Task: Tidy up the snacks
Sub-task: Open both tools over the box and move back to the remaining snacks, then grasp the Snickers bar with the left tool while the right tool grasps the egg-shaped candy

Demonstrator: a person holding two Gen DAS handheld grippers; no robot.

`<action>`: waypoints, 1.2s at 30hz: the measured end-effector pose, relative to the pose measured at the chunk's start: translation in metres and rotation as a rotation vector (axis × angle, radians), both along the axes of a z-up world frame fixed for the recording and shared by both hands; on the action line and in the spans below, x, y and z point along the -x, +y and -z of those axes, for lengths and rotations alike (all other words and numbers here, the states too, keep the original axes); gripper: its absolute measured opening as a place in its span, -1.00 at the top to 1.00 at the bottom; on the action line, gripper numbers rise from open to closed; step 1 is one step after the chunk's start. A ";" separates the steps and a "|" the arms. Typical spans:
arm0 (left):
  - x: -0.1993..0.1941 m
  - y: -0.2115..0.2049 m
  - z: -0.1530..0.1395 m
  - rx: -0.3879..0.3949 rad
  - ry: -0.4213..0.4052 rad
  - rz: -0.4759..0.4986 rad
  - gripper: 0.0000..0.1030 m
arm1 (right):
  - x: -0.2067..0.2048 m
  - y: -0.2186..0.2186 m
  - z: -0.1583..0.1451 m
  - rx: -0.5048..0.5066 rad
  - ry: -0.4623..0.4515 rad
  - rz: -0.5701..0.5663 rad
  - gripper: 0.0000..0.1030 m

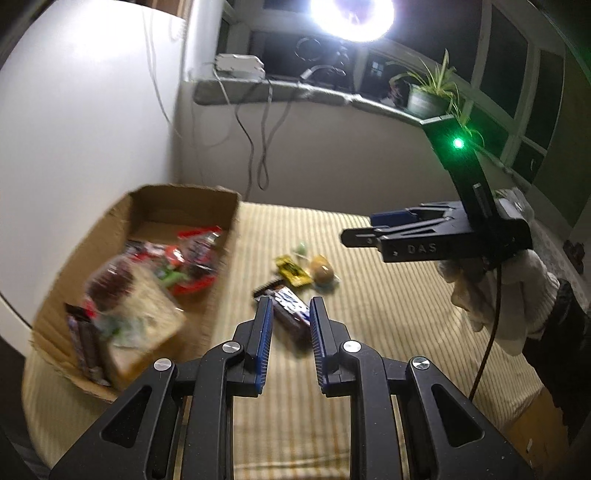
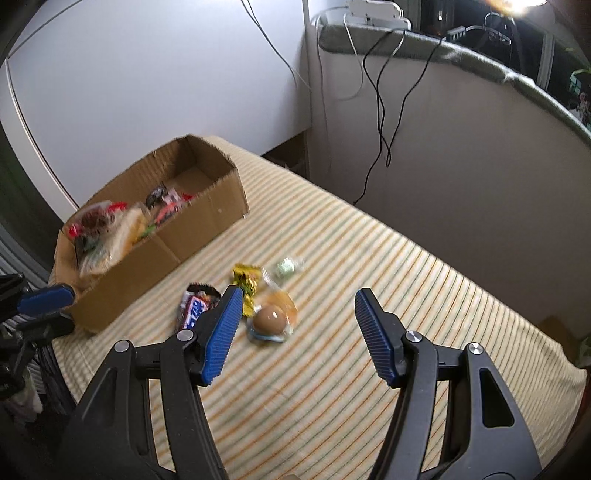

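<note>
A cardboard box point(image 1: 225, 221) point(image 2: 166, 258) holding several wrapped snacks stands at the left of the striped cloth. Loose on the cloth lie a dark chocolate bar point(image 1: 291, 306) point(image 2: 194, 308), a yellow packet point(image 1: 293, 273) point(image 2: 245, 280), a round brown snack in a clear wrapper point(image 1: 323, 273) point(image 2: 271, 317) and a small green candy point(image 1: 301, 249) point(image 2: 286, 267). My left gripper point(image 1: 290, 306) point(image 2: 55, 312) hovers over the chocolate bar, its jaws a narrow gap apart and holding nothing. My right gripper point(image 2: 299, 295) point(image 1: 358, 227) hangs open and empty just right of the brown snack.
The striped cloth point(image 2: 369, 258) runs on to the right and toward the camera. Behind it is a wall with hanging cables point(image 2: 380, 110) and a sill bearing a potted plant point(image 1: 424, 99). A gloved hand point(image 1: 498, 295) holds the right gripper. A bright lamp point(image 1: 351, 14) glares above.
</note>
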State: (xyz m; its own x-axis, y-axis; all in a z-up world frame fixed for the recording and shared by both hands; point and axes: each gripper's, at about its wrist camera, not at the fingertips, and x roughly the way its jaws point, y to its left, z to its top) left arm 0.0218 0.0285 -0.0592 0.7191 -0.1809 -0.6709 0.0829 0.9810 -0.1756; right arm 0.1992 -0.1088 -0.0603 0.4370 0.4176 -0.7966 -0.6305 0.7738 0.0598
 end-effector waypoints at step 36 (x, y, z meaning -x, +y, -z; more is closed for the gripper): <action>-0.060 -0.031 0.071 -0.019 0.175 -0.092 0.09 | -0.019 0.036 0.065 0.020 0.119 -0.099 -0.01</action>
State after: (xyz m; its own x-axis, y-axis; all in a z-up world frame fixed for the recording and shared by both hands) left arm 0.0819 -0.0021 -0.1301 0.6044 -0.1056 -0.7897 -0.0378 0.9863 -0.1608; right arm 0.2178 -0.0730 -0.1250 0.2964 0.4377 -0.8488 -0.6930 0.7102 0.1243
